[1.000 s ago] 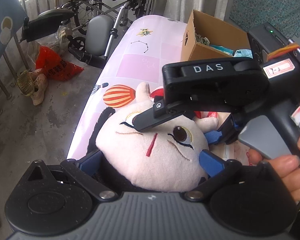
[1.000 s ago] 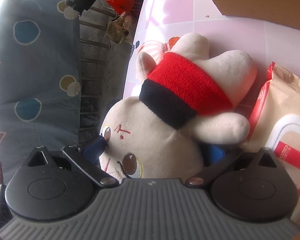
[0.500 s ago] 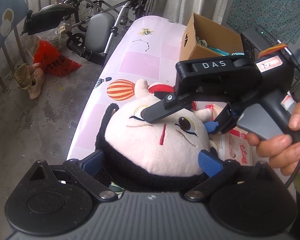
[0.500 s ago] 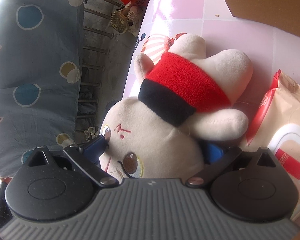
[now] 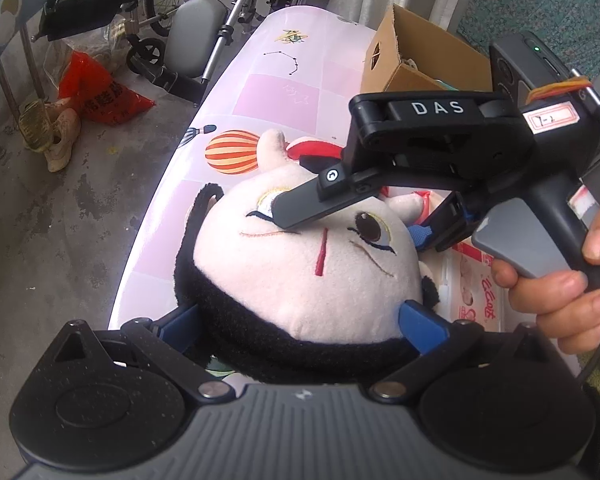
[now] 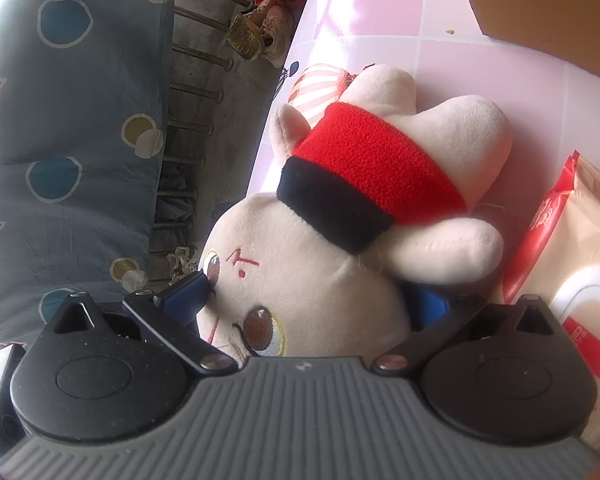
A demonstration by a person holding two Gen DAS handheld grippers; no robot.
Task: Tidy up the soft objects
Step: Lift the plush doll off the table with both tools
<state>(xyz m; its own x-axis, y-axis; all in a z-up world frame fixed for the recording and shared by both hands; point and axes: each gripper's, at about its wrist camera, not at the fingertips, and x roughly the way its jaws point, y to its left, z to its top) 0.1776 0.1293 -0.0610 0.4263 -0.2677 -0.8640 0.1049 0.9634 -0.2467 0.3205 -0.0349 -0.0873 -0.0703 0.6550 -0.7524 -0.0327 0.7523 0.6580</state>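
A plush doll (image 5: 300, 272) with a cream face, black hair and a red-and-black top lies on the pink patterned table (image 5: 284, 92). My left gripper (image 5: 300, 320) clasps the head from the hair side, a blue pad pressed into each flank. My right gripper (image 5: 352, 226) comes in from the right, held by a hand (image 5: 572, 280), with one finger across the doll's face. In the right wrist view the right gripper (image 6: 308, 304) has its pads against both sides of the doll's head (image 6: 308, 264). The body and red top (image 6: 372, 168) stretch away from it.
A cardboard box (image 5: 420, 68) stands open behind the doll, also seen as the brown box wall (image 6: 540, 8). A pack of wet wipes (image 6: 580, 260) lies right of the doll. The table edge drops left to a floor with a wheelchair (image 5: 204, 8), red bag (image 5: 96, 92) and shoes (image 5: 52, 136).
The doll's head has shifted slightly right and up in the left wrist view as both grippers keep hold. In the right wrist view the doll sits a little farther from the box.
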